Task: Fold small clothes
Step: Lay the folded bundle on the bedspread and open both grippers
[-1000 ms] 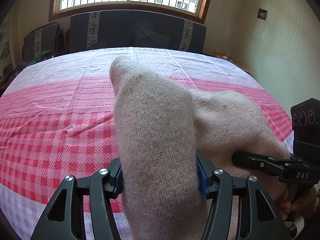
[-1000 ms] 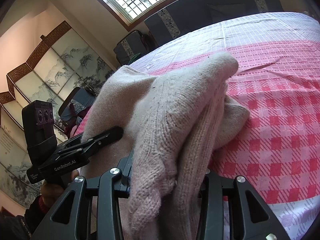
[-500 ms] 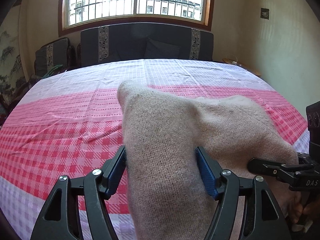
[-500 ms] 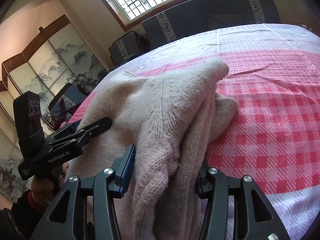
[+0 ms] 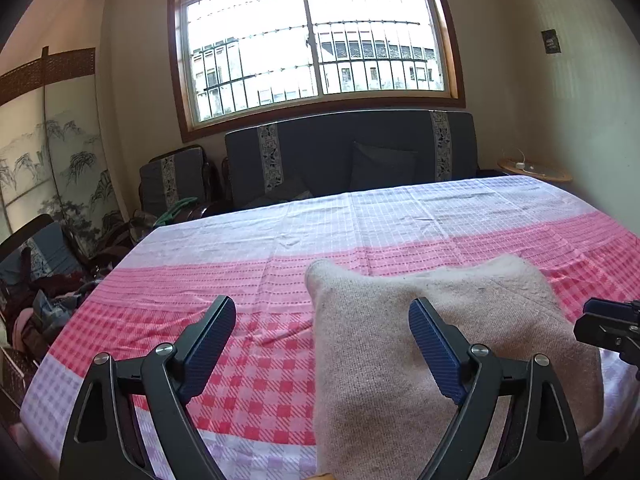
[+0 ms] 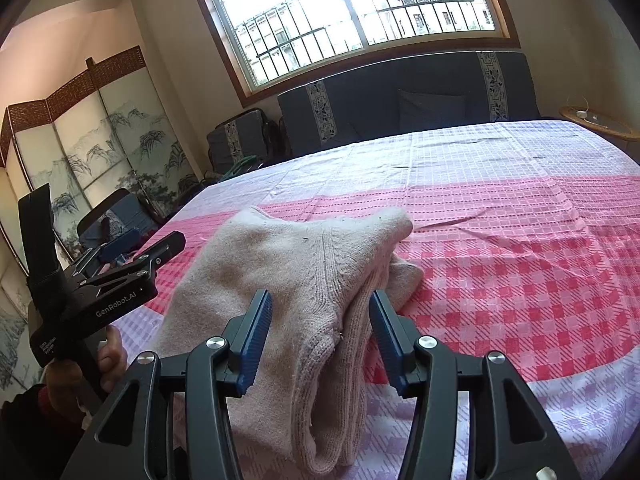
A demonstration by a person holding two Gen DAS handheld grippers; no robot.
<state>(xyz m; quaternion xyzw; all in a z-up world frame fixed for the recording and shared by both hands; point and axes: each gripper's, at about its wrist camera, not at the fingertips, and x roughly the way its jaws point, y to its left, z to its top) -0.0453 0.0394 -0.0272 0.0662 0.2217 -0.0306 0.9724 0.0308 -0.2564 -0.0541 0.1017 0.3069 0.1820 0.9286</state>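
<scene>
A beige knitted garment (image 5: pixel 440 344) lies folded on the pink checked tablecloth (image 5: pixel 248 376) near the front edge; it also shows in the right wrist view (image 6: pixel 304 280). My left gripper (image 5: pixel 320 344) is open, its fingers wide apart, with the garment's left edge between them and nothing pinched. My right gripper (image 6: pixel 320 336) is open, its blue pads on either side of the garment's thick folded edge, a gap on the left side. The left gripper also appears in the right wrist view (image 6: pixel 132 260), open.
A dark sofa (image 5: pixel 352 156) and chairs stand behind the table under a barred window. A painted folding screen (image 6: pixel 92 148) stands at the left. A small round side table (image 5: pixel 534 170) is at the far right. The tablecloth (image 6: pixel 520 260) stretches far and right.
Both grippers have opened and let go of the garment. They have drawn back and tilted up, and the garment has settled flatter on the table.
</scene>
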